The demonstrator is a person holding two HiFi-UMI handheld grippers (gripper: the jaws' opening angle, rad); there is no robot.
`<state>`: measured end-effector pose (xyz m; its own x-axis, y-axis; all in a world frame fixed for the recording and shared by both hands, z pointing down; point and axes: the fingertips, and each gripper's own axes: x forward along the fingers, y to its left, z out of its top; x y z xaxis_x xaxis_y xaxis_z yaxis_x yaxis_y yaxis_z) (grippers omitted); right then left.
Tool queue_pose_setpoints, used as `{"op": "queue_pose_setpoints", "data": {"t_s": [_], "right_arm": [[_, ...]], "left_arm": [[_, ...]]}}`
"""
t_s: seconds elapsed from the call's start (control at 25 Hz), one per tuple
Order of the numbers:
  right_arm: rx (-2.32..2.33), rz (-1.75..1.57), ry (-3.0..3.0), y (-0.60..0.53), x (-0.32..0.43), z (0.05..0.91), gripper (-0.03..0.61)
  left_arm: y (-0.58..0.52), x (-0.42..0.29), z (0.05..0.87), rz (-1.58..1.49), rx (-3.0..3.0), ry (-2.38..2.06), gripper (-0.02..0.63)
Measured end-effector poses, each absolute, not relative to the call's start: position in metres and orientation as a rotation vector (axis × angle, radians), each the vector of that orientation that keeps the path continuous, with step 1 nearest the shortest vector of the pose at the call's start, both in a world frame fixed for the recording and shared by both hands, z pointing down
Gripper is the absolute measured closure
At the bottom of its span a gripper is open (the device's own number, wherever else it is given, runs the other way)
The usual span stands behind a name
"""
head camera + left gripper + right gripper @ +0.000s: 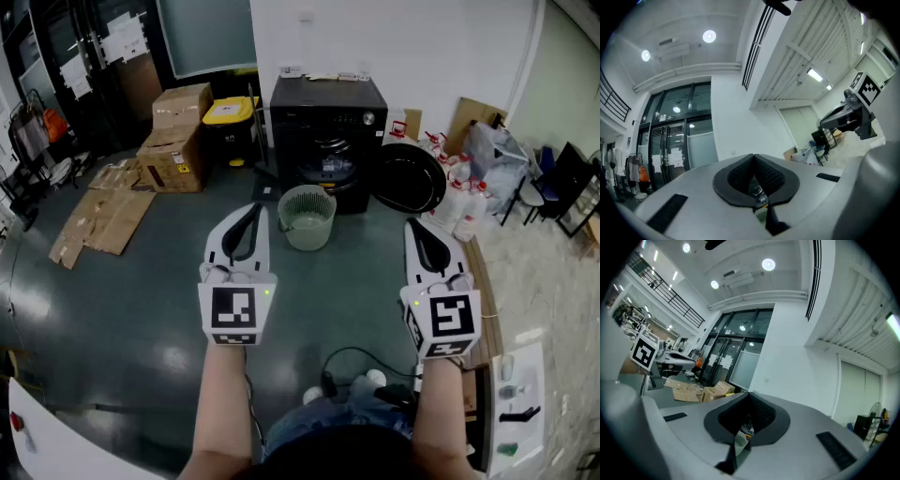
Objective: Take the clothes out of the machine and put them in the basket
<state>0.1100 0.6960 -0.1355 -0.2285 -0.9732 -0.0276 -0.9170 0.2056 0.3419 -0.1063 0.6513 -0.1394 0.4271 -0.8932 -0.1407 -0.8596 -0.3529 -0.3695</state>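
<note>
A black washing machine (323,131) stands against the far wall, its round door (409,178) swung open to the right. Pale cloth shows in the drum opening (330,167). A pale green basket (307,217) sits on the floor just in front of the machine. My left gripper (254,210) and right gripper (413,226) are held side by side above the floor, well short of the basket. Both are shut and empty. In the gripper views the left gripper (753,157) and right gripper (749,394) have their jaws together, aimed at the wall and ceiling.
Cardboard boxes (178,141) and a yellow-lidded bin (228,117) stand left of the machine, with flattened cardboard (103,217) on the floor. White bottles (461,192) and bags crowd the right side. A black cable (361,361) lies near the person's feet.
</note>
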Motion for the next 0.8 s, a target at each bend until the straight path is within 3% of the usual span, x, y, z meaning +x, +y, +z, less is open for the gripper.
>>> {"op": "queue_pose_setpoints", "data": {"t_s": [0.4, 0.44, 0.48, 0.52, 0.56, 0.64, 0.8], "right_arm": [[1.823, -0.464, -2.324, 0.688, 0.084, -0.135, 0.569], [1.814, -0.448, -2.364, 0.685, 0.082, -0.136, 0.457], [1.799, -0.440, -2.409, 0.682, 0.079, -0.136, 0.288], [1.793, -0.442, -2.446, 0.679, 0.079, -0.137, 0.140], [1.802, -0.448, -2.468, 0.676, 0.080, -0.137, 0.066], [1.823, -0.461, -2.469, 0.668, 0.085, -0.138, 0.007], [1.827, -0.424, -2.410, 0.639, 0.099, -0.129, 0.003]], "left_arm": [[0.640, -0.121, -0.126, -0.138, -2.347, 1.493, 0.598], [0.637, -0.119, -0.121, -0.138, -2.397, 1.485, 0.472], [0.633, -0.117, -0.117, -0.136, -2.442, 1.483, 0.221], [0.629, -0.117, -0.114, -0.127, -2.464, 1.497, 0.091], [0.626, -0.118, -0.113, -0.111, -2.460, 1.525, 0.078], [0.619, -0.121, -0.114, -0.093, -2.433, 1.575, 0.053], [0.599, -0.120, -0.112, -0.145, -2.395, 1.589, 0.046]]}}
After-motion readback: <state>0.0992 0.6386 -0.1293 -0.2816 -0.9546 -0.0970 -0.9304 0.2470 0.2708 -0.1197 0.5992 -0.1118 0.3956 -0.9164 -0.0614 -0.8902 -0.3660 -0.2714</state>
